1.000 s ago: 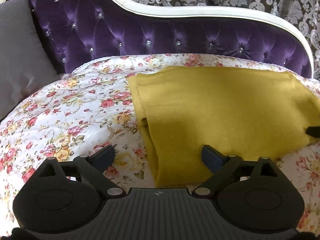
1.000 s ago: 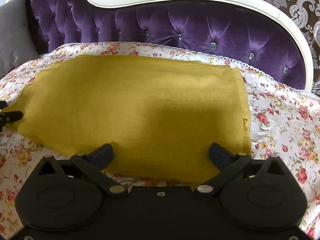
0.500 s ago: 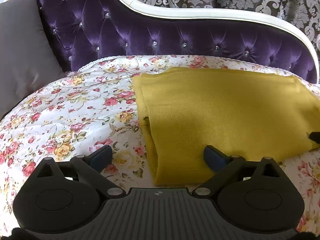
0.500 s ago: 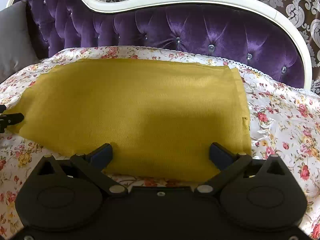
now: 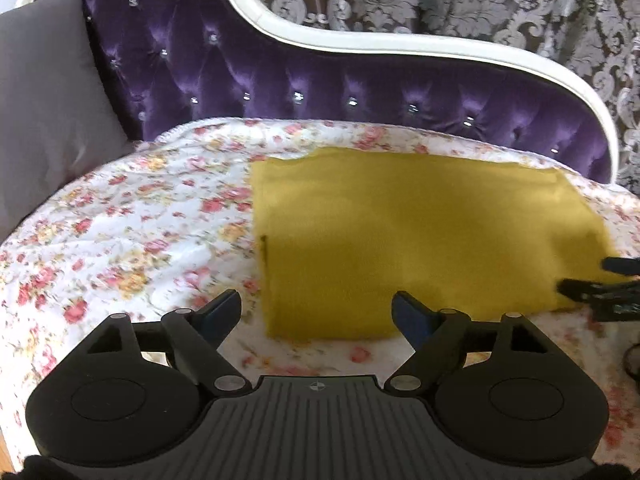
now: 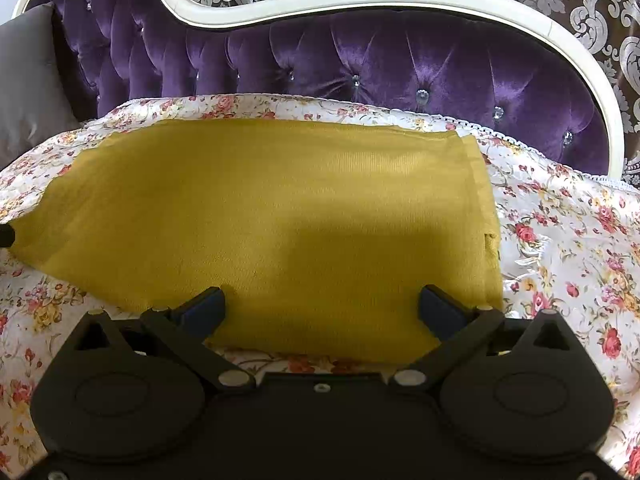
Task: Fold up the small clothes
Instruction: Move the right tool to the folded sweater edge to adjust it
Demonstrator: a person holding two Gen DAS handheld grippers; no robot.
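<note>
Blurring softens the yellow cloth (image 5: 420, 232) on the floral cover (image 5: 120, 232).

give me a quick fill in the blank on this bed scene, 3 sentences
1. The folded garment lying on the floral bedspread is mustard ____.
2. The tufted headboard behind the bed is ____.
3. The right gripper has its jaws ____, and nothing is clamped between them.

Missing words: yellow; purple; open
</note>
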